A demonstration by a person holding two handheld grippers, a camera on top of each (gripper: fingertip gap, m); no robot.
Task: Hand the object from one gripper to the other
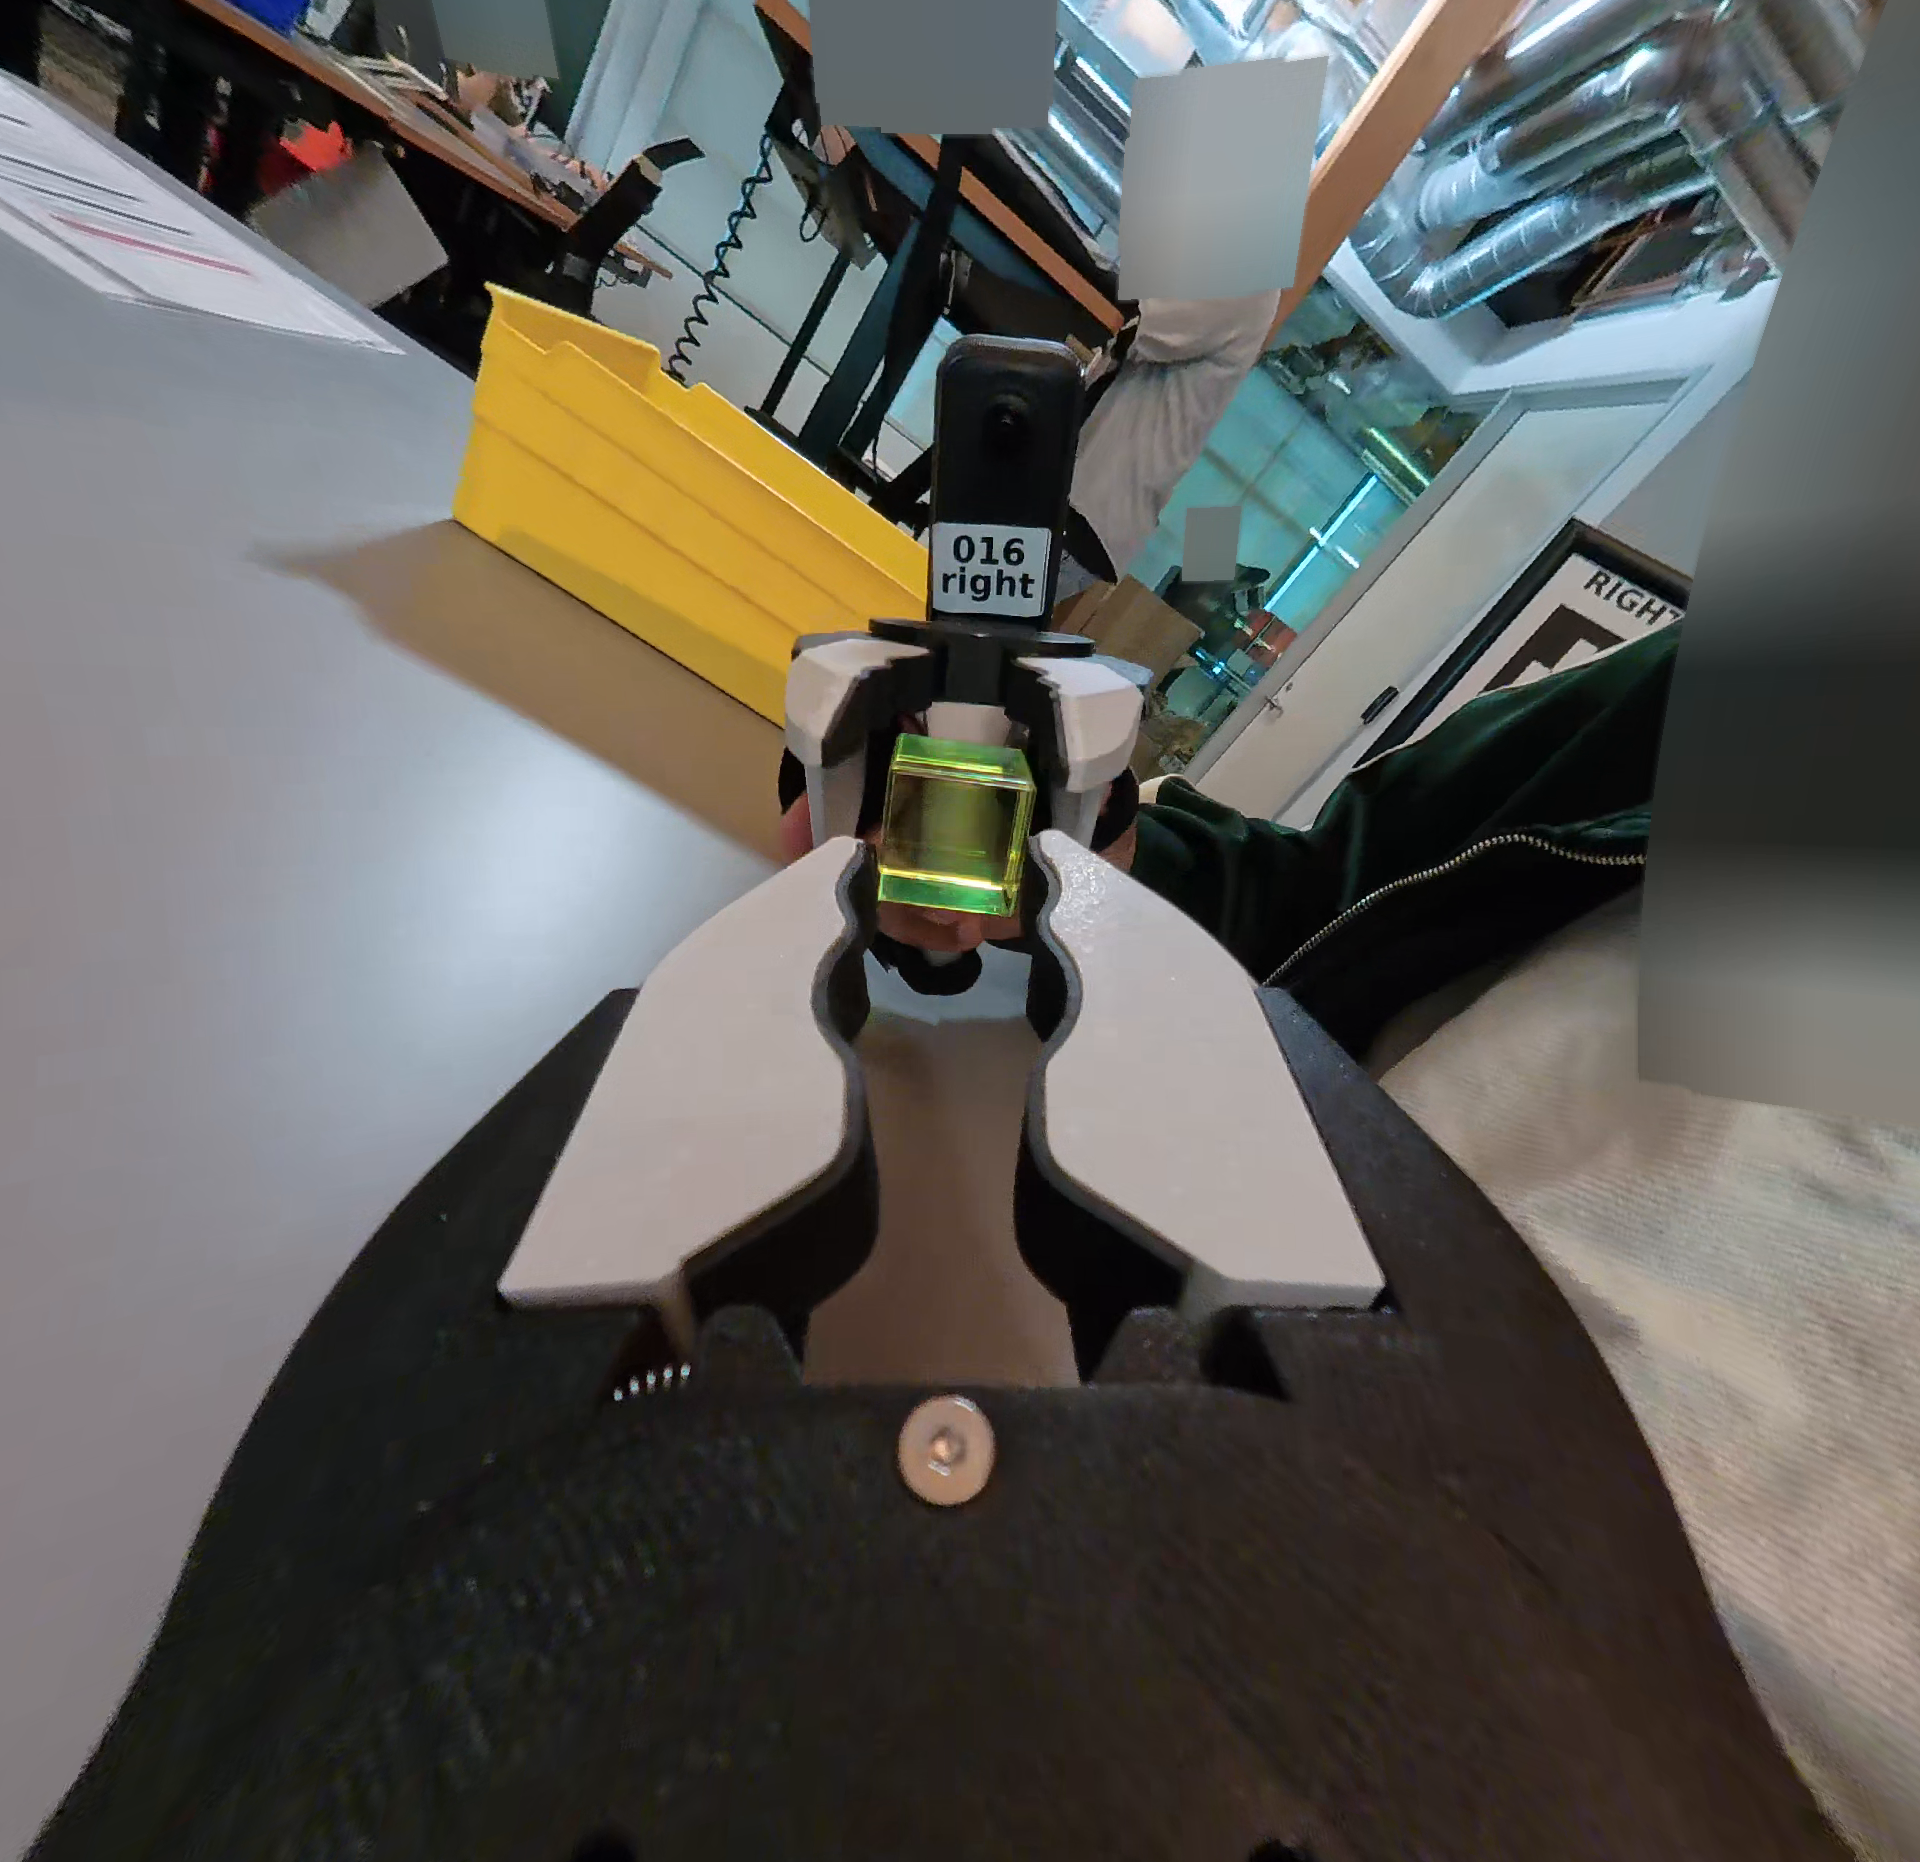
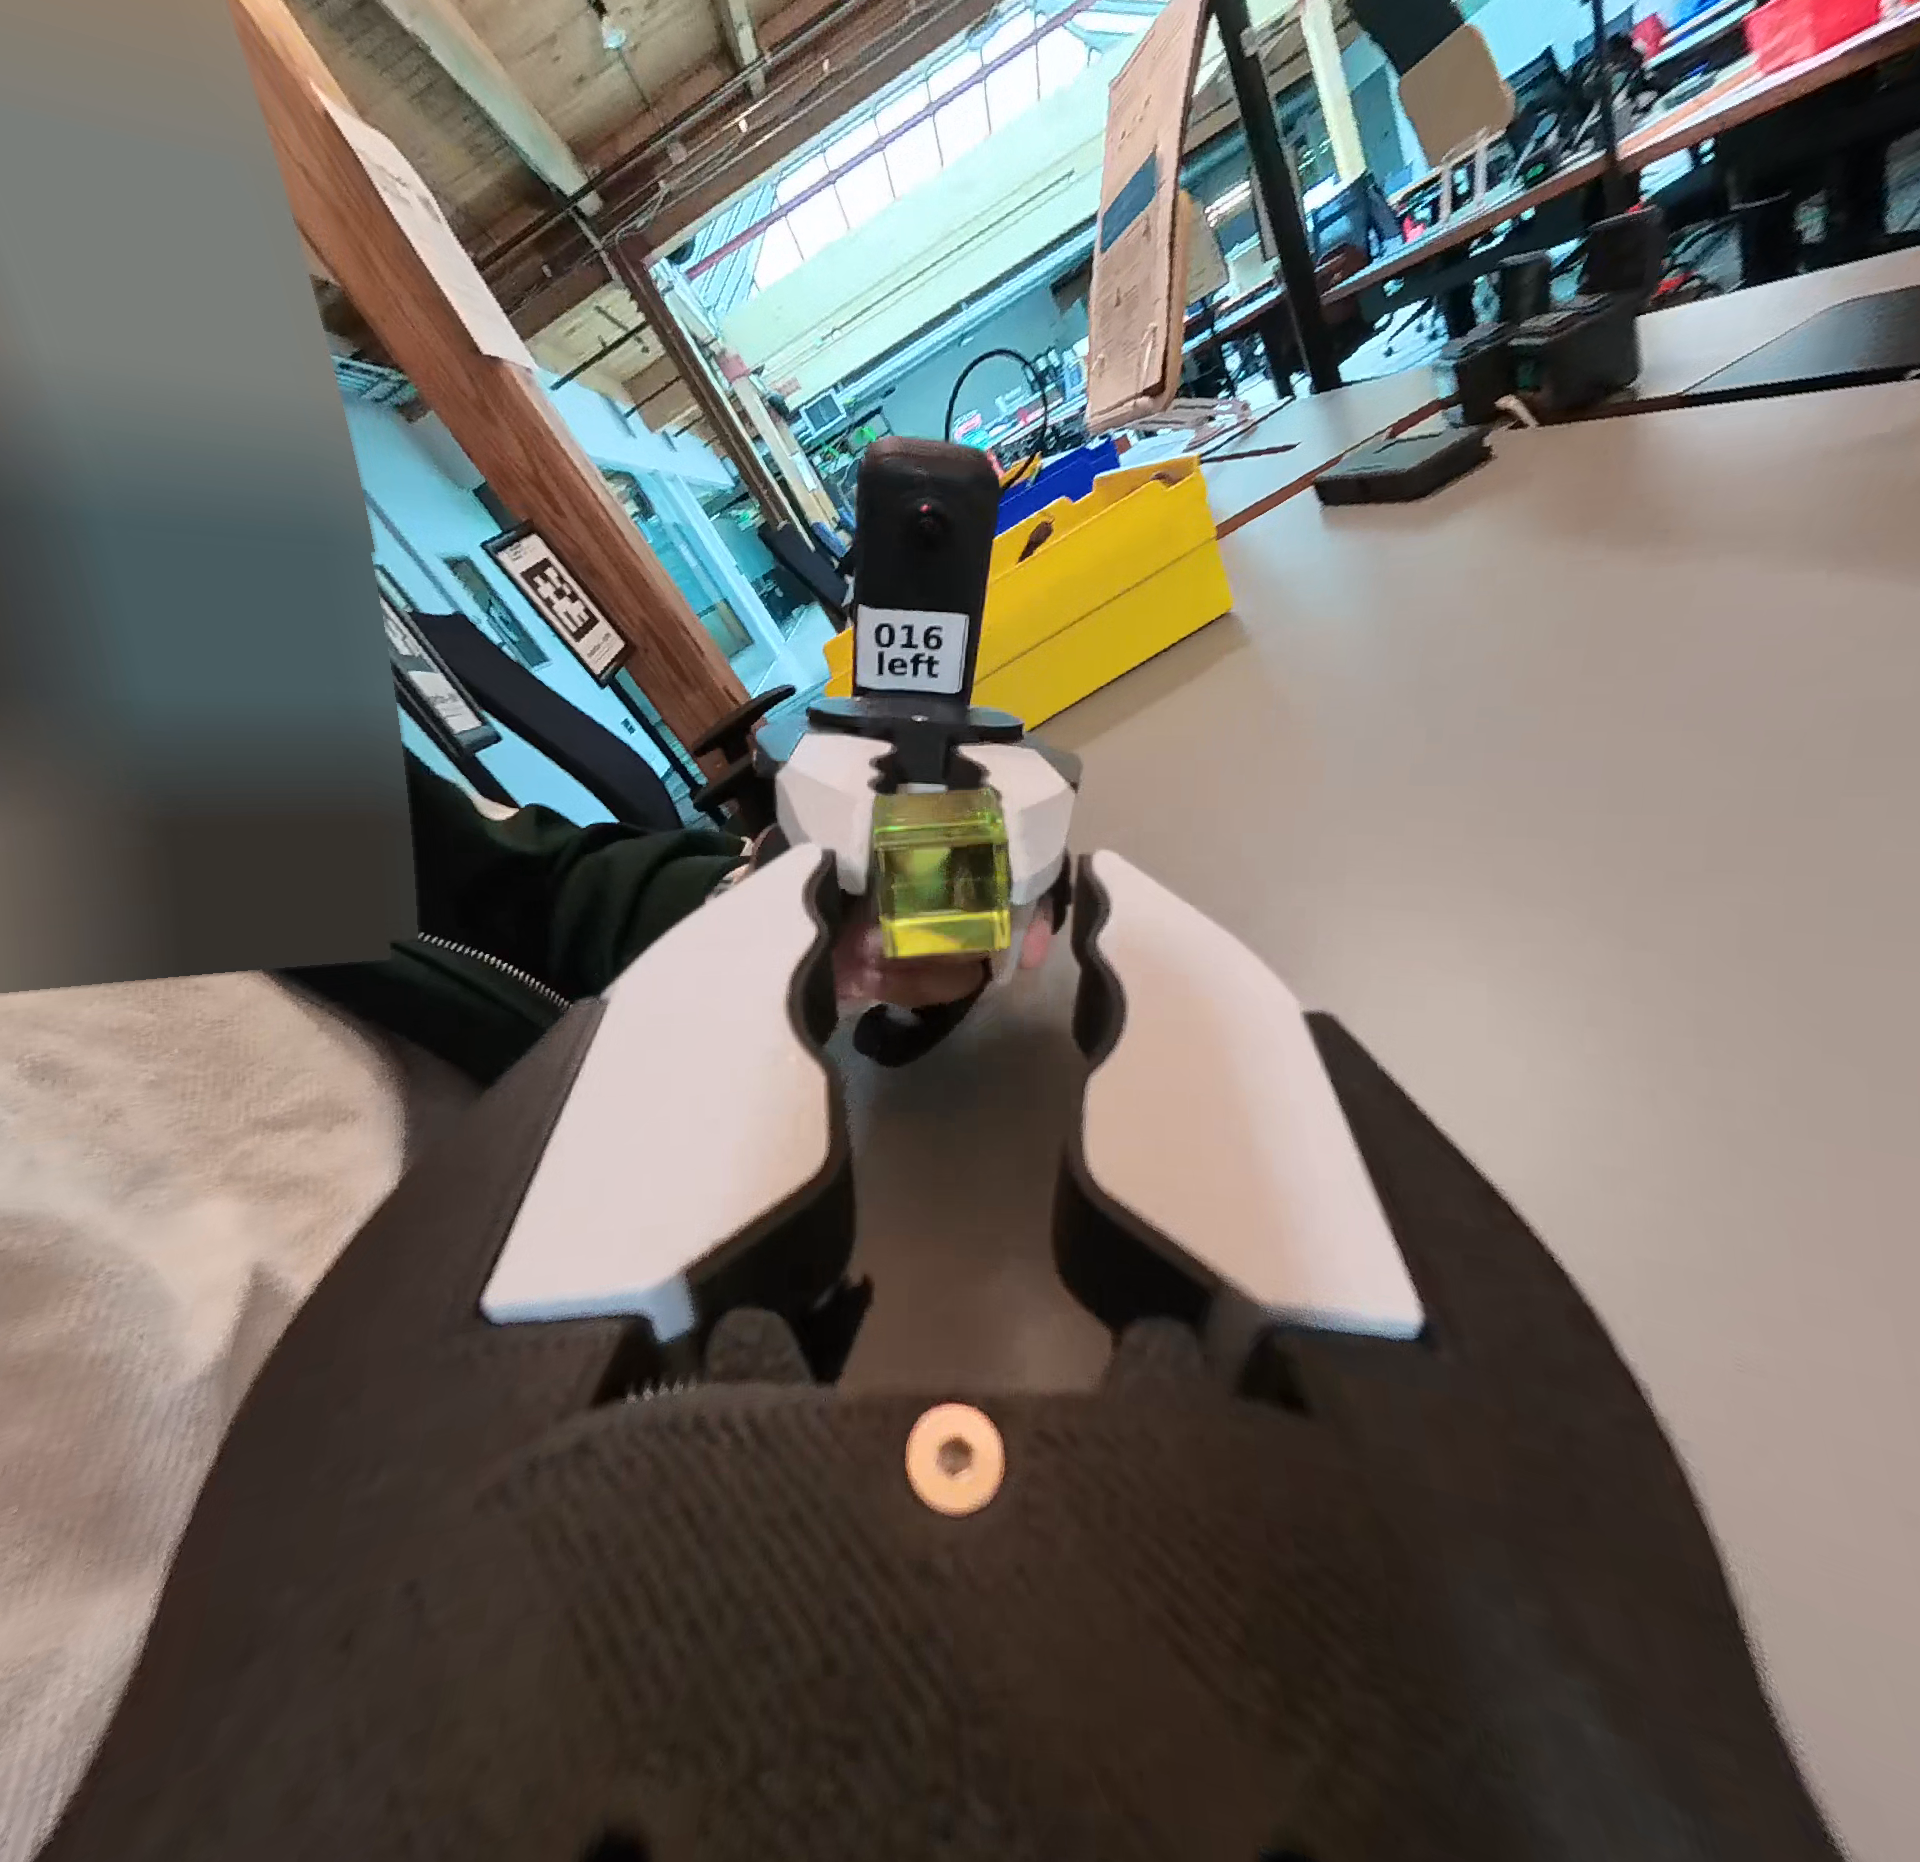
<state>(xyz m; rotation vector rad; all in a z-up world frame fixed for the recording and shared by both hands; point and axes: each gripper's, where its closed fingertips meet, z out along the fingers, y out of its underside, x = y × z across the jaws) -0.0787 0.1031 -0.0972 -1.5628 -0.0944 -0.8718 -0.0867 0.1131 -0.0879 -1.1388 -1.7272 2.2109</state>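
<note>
Spanning both views, the pale worktop carried a yellow bin near its far edge; above it the two grippers faced each other nose to nose. In the right wrist view the left gripper had its jaws closed on the translucent green cube, while the right gripper stood with jaws apart, a clear gap on each side of the cube; the left wrist view agreed. The handover seemed mid-way, the cube in the air between both sets of jaws; the next move likely called for the right jaws to close squarely before the left let go.
</note>
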